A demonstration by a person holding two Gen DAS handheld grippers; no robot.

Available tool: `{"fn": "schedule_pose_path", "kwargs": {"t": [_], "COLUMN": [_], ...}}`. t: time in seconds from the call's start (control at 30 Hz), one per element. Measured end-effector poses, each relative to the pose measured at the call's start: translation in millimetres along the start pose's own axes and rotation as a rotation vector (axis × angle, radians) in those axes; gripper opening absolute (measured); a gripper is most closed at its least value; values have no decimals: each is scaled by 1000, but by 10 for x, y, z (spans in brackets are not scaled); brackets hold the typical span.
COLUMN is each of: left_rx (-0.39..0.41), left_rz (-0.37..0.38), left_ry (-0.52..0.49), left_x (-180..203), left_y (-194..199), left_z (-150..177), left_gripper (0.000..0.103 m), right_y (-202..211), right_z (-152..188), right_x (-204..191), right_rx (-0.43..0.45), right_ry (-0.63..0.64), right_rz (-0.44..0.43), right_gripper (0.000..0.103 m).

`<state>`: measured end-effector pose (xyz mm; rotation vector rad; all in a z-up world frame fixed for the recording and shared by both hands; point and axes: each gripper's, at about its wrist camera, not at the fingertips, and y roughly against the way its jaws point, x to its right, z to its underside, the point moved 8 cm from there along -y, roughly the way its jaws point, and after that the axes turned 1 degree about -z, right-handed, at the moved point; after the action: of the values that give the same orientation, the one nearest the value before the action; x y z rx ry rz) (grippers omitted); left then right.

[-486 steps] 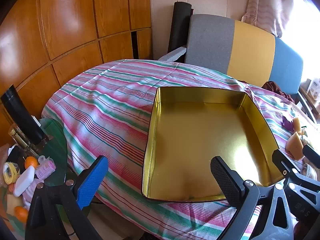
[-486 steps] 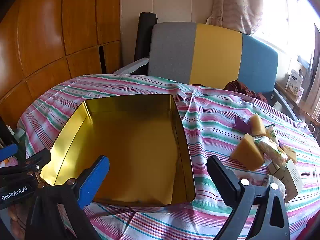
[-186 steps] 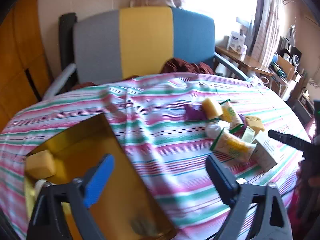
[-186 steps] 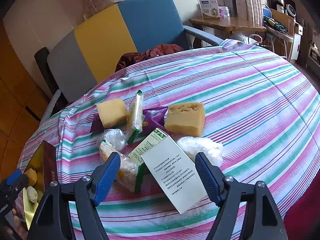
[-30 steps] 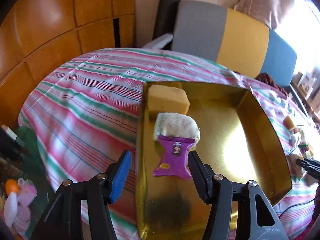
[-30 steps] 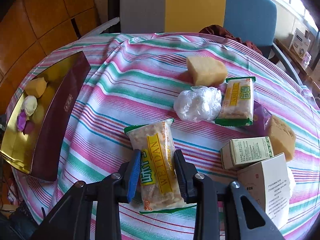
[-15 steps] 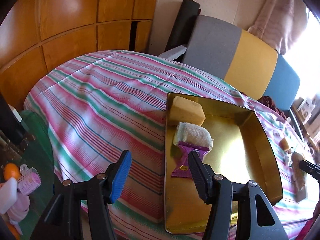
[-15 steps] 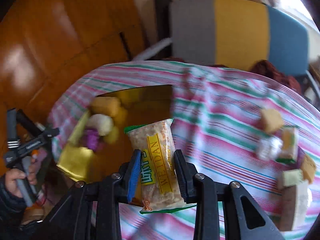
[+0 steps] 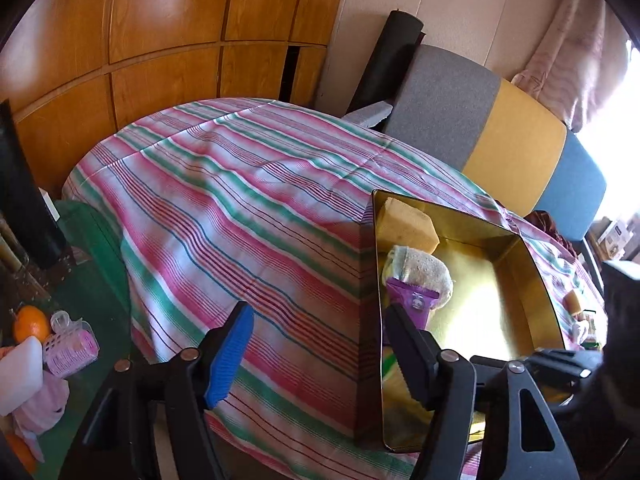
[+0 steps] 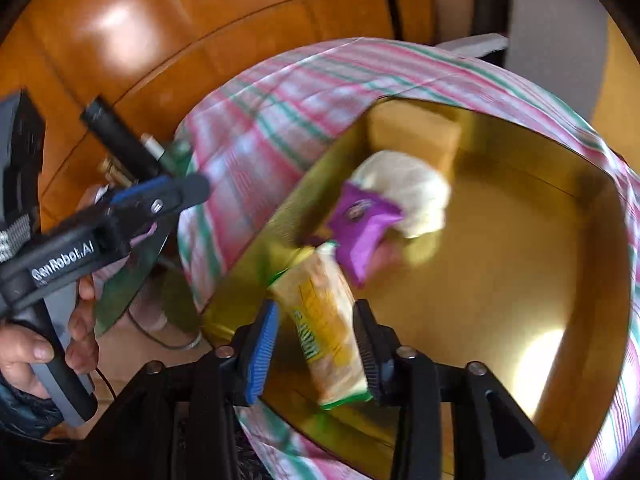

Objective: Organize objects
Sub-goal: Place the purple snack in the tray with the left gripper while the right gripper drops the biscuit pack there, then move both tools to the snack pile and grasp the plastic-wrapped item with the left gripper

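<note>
Over striped cloth, right gripper (image 10: 316, 336) jaws are opening around the snack packet (image 10: 326, 320) above the gold tin (image 10: 560, 240); left gripper (image 9: 316, 344) opening, empty.

wrist views angled down, sharing gold tin (image 9: 536, 280)

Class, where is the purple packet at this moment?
In both wrist views, the purple packet lies inside the gold tin, near its left wall, against the white cloth bundle.

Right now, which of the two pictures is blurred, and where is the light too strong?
Right wrist view: motion blur smears the striped cloth and the yellow snack packet between the right gripper's opening jaws; glare spot on the gold tin's floor. Left wrist view: sharp, but the window at the right edge is overexposed; fisheye bends the wooden panels.
</note>
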<state>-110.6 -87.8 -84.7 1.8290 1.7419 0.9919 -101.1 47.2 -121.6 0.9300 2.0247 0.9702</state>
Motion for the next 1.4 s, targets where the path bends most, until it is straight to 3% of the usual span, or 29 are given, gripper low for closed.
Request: {"fn": "schedule_pose_path", "kwargs": {"t": [0.23, 0.4, 0.53, 0.83, 0.9, 1.0, 1.13, 1.4], "left_rx": [25, 46, 55, 65, 66, 65, 67, 53], "left_rz": [-7, -5, 8, 53, 63, 80, 104, 170], "left_ry": [-44, -105, -158, -287, -308, -346, -391, -482], "left_x": [113, 294, 485, 992, 1096, 1257, 1476, 1973], "left_y": [32, 92, 134, 229, 239, 255, 271, 247], "left_z": [6, 14, 34, 134, 153, 188, 228, 288], "left_gripper": [71, 72, 73, 75, 76, 78, 83, 84], "right_y": [171, 451, 673, 1152, 1266, 1445, 1738, 2501], "right_z": [116, 210, 270, 491, 559, 667, 847, 1426], "right_x": [23, 190, 346, 747, 877, 1082, 1452, 2435], "right_rx": [32, 100, 145, 217, 232, 255, 273, 302], "right_ry": [-35, -99, -131, -213, -240, -277, -339, -513], "right_rz": [5, 66, 127, 221, 243, 284, 363, 594], "right_gripper": [43, 45, 55, 58, 59, 70, 72, 72]}}
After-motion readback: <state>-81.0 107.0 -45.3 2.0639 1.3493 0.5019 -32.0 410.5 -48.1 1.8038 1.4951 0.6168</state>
